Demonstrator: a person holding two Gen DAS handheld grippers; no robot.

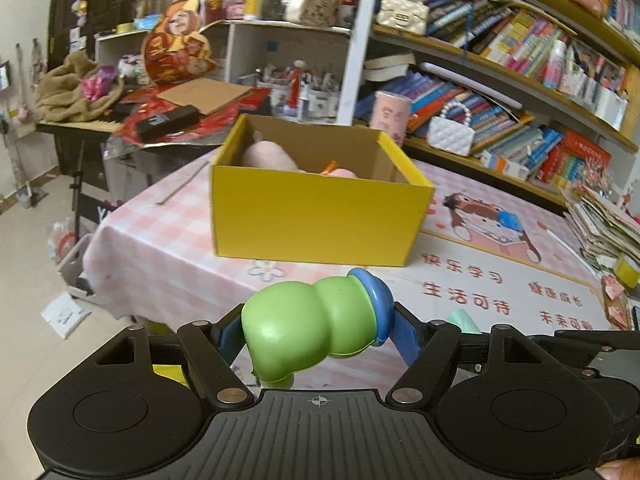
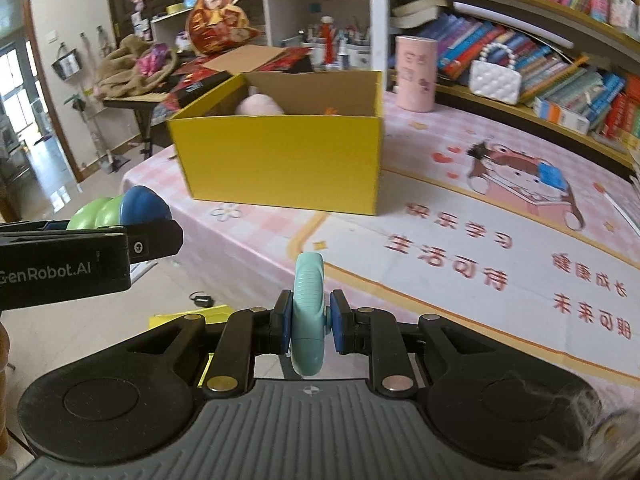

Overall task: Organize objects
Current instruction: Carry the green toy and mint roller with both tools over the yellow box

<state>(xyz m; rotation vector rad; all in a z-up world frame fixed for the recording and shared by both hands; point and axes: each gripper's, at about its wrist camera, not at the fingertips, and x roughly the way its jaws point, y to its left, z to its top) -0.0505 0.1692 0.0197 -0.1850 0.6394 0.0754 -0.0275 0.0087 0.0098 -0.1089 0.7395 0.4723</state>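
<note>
The green toy [image 1: 308,326], gourd-shaped with a blue ring at one end, lies crosswise in the left gripper [image 1: 316,336], whose jaws are clamped on its 2 ends, held wide by its length. It hangs above the near edge of the counter [image 1: 168,264], in front of the yellow box [image 1: 316,216]. From the right wrist view the same toy [image 2: 108,212] shows at the left edge, its blue end toward the camera, with the left gripper's black body under it.

The teal disc [image 2: 308,312] stands on edge in the right gripper [image 2: 309,322], whose jaws are pressed tight on its 2 flat faces. It too is held over the near part of the counter [image 2: 440,240], well short of the box [image 2: 280,160].

The box is open at the top and sits on the pink checked cloth toward the counter's far left side. Inside it lie a pink soft thing [image 1: 266,156] and something with an orange bit [image 1: 332,167]; what they are I cannot tell.

Behind the box's right corner stands a pink cylinder [image 2: 416,74], and beside that a white quilted bag [image 2: 496,80] with a bead handle on the lowest bookshelf [image 2: 560,128]. A cartoon print [image 2: 528,184] with red characters covers the cloth to the box's right.
</note>
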